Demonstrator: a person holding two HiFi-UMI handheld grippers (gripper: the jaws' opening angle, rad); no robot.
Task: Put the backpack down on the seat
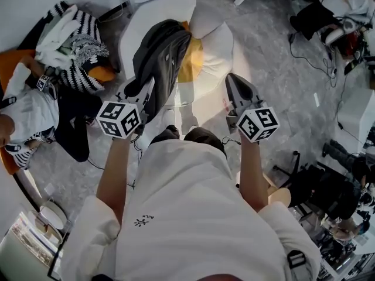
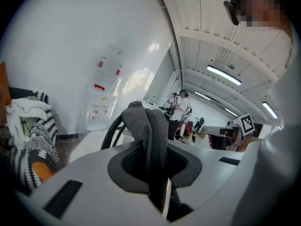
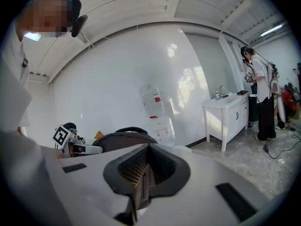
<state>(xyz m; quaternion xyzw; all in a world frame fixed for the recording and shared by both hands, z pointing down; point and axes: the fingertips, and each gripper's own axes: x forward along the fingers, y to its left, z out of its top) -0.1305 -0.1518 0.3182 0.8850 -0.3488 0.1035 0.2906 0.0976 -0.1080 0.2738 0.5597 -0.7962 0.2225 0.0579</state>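
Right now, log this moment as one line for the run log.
left gripper: shut on grey strap | backpack: held over white seat | right gripper: shut, empty

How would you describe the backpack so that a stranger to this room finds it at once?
Find the white seat in the upper middle of the head view, with a yellow cushion. The backpack is held before it by the left gripper. It is the only dark grey bag; the neighbouring clothes are striped.

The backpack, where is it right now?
Head view, left of centre: the backpack hangs from the left gripper over the white seat, a clothes pile to its left.
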